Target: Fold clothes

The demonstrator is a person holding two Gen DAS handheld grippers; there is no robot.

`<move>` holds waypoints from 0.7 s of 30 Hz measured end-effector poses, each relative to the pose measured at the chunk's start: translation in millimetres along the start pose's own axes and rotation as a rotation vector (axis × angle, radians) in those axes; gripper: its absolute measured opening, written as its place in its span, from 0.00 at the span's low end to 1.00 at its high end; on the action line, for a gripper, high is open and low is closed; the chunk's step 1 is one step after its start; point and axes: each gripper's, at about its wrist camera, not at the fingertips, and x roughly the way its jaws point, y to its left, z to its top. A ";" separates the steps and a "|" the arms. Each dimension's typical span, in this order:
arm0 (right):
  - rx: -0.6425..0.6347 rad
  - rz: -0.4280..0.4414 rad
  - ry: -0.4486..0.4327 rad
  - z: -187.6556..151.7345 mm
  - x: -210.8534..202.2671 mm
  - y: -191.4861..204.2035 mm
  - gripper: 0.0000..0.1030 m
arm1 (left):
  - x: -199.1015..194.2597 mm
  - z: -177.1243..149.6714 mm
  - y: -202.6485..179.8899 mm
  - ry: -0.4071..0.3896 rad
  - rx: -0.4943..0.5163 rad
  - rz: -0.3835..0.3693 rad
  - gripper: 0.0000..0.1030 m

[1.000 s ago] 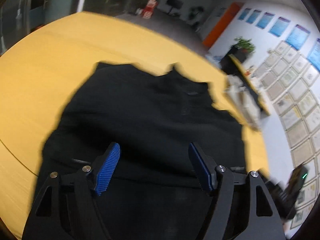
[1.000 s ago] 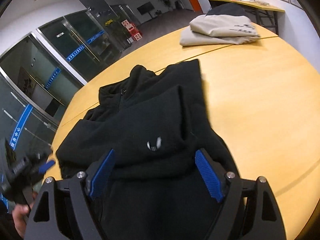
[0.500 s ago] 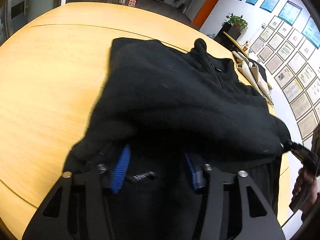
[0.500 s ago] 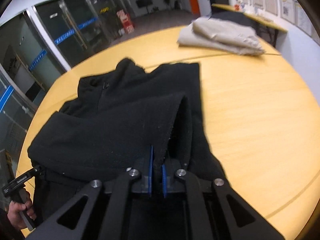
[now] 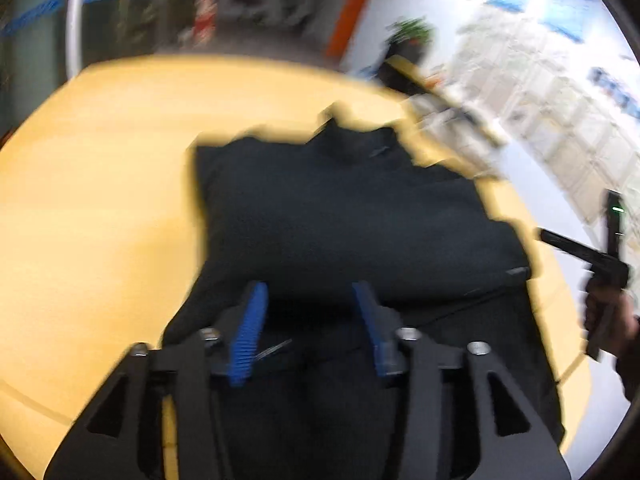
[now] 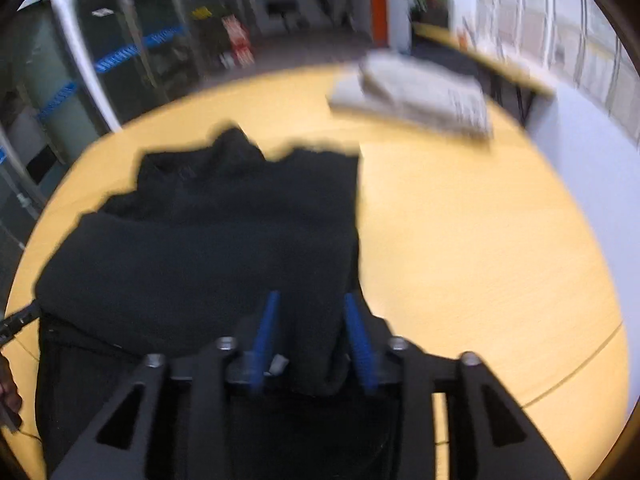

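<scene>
Your counter (image 6: pixel 480 240) is the big round yellow-wood top filling both views, and the black fleece (image 6: pixel 224 248) lies across its middle, collar toward twelve o'clock and its lower part doubled up over the body.

The beige folded stack (image 6: pixel 416 96) sits well apart from it at about one o'clock in the right wrist view.

Your left claw (image 5: pixel 308 320) has its blue pads spread wide over the folded edge, with dark cloth lying between them but nothing pinched.

Your right claw (image 6: pixel 312 336) stands partly open, a hump of fleece rising between its pads; whether the pads touch that cloth is too blurred to tell (I would treat it as loose).

What could go wrong: if you draw either claw back low, a ribbed pad may snag the nap and drag the top layer off, undoing the fold. The fold edge also looks uneven toward the left side, so pressing it flat now could set a crooked crease.

Only the right wrist view shows the beige stack and the bare counter at three o'clock. Only the left wrist view shows your right hand gripping its handle at three o'clock, and the bare counter toward nine.
</scene>
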 end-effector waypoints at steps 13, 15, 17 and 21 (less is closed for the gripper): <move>-0.049 0.140 0.135 -23.9 61.4 22.0 0.63 | 74.5 -26.6 -11.6 0.149 0.116 0.131 0.81; -0.043 0.138 0.115 -20.8 40.0 18.3 0.65 | 50.9 -26.8 -7.5 0.135 0.068 0.109 0.81; -0.024 0.154 0.074 -22.2 11.0 10.7 0.67 | 29.5 -26.9 -5.9 0.120 0.026 0.090 0.81; 0.017 0.181 0.024 -41.6 -65.5 -9.8 0.73 | -34.9 -38.8 -3.6 0.107 0.006 0.083 0.81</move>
